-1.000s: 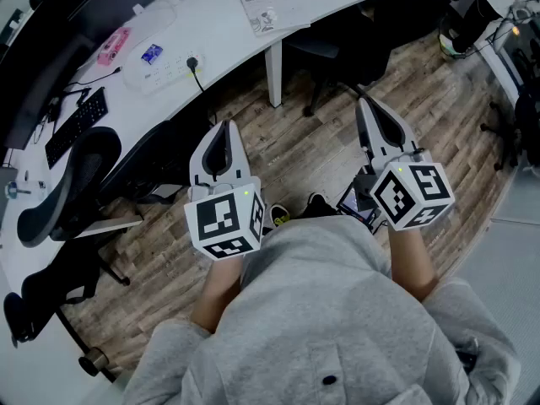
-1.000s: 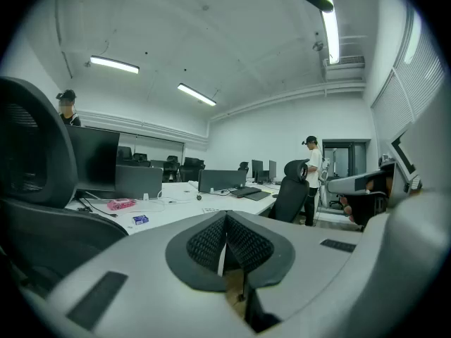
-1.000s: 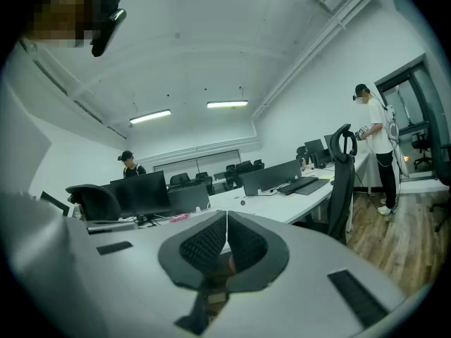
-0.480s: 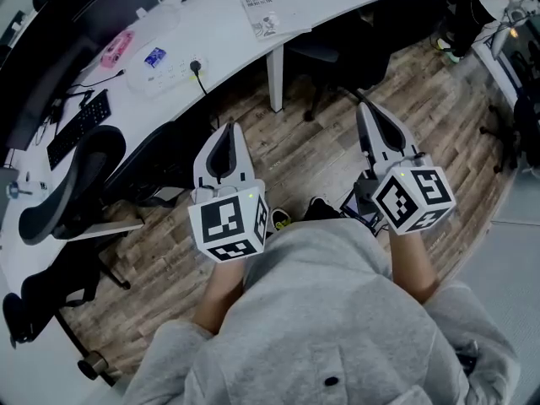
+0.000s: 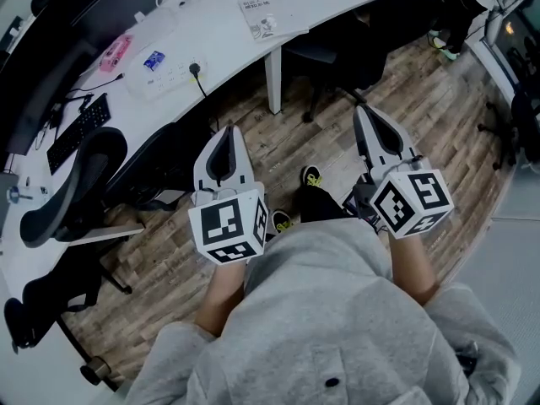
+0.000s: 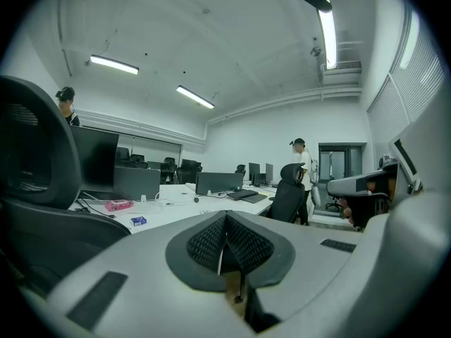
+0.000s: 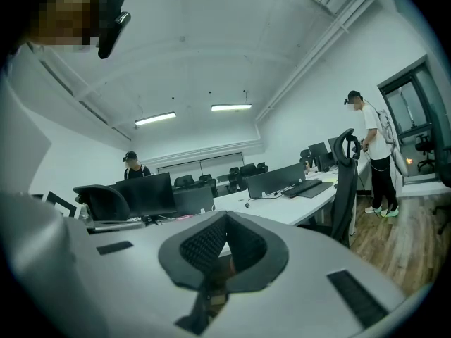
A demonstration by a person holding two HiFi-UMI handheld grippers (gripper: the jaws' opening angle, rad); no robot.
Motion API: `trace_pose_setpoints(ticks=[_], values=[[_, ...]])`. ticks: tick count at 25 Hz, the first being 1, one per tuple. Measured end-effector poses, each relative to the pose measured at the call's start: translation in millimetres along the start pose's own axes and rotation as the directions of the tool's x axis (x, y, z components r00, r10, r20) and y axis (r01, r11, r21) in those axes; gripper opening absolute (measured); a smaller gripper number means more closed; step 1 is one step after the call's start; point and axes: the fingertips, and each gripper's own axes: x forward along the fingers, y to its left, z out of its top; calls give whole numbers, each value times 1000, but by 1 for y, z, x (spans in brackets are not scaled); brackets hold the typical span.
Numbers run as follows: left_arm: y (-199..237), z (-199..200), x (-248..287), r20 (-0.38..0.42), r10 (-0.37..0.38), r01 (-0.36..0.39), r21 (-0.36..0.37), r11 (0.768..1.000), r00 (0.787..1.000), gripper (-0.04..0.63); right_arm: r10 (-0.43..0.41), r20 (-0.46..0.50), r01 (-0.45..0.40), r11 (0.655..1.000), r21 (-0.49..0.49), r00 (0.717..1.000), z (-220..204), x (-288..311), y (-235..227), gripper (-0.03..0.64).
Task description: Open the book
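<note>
Both shut (empty), left tool (image 5: pixel 226 135), right tool (image 5: pixel 368 118), book (image 5: pixel 266 15) on desk (image 5: pixel 221 36) well ahead.

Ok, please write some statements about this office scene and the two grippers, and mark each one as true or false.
1. The left gripper is shut and holds nothing. True.
2. The right gripper grips a book. False: the right gripper is shut and empty.
3. A pink flat case lies on the white curved desk. True.
4. A black keyboard lies on the wooden floor. False: the black keyboard lies on the white curved desk.
</note>
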Motion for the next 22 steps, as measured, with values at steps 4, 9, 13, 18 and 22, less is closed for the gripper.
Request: trace_pose_setpoints(ticks=[4,9,13,18,22], values=[[0,1,0,6,-9,9,-2,1000,1000,9,4,0,-4,1000,-11,1000,0,1,2,26],[4,6,10,15,-5,5,2,1000,1000,9,21,2,-21,1000,-20,1000,1,12,2,26],[4,7,25,9,-6,5,11,1000,1000,9,32,1,-32,999,-16,999,1,26,-4,27],[7,11,53,-7,-17,17,33,999,1000,9,18,12,-18,1000,4,1000,5,48,-21,26],[9,13,77,-18,-27,28,46,999,999,9,20,12,-20,1000,16,1000,7,71,-34,26]])
